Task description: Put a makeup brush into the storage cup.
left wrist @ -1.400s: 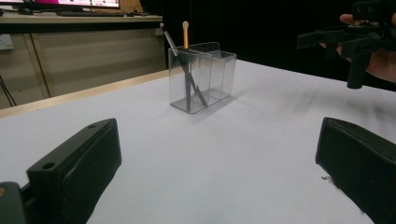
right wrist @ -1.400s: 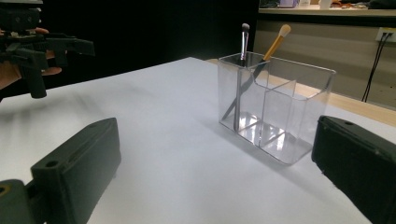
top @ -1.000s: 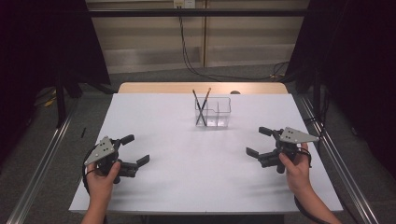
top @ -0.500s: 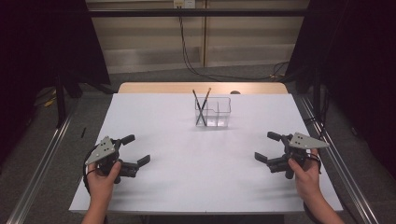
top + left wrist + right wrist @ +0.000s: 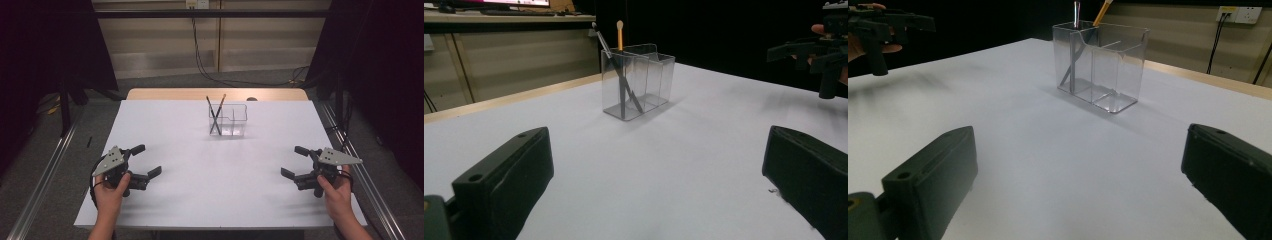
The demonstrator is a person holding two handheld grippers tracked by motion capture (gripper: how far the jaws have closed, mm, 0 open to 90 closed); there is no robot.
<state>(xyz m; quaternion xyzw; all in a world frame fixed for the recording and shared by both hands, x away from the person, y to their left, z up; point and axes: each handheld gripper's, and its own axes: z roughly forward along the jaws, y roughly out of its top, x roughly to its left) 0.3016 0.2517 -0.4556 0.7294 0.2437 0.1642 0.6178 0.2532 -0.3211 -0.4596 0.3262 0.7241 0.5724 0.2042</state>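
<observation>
A clear plastic organizer box point(image 5: 229, 120) point(image 5: 638, 80) point(image 5: 1104, 59) stands at the middle back of the white table point(image 5: 210, 170). Two thin sticks cross in its left compartment: a dark one point(image 5: 212, 114) point(image 5: 616, 70) and an orange-tipped one point(image 5: 220, 104) point(image 5: 620, 34). My left gripper point(image 5: 146, 161) rests low at the table's front left, open and empty. My right gripper point(image 5: 295, 161) sits at the front right, open too, with nothing between its jaws. Both are far from the box.
A tan wooden strip point(image 5: 170, 93) runs along the table's far edge. Metal rails point(image 5: 45, 170) flank the table on the floor. Cables point(image 5: 200, 55) hang down the back wall. Dark curtains stand at both sides.
My right gripper has drifted right and toward the front edge of the table. The left gripper has barely moved. Both stay open.
</observation>
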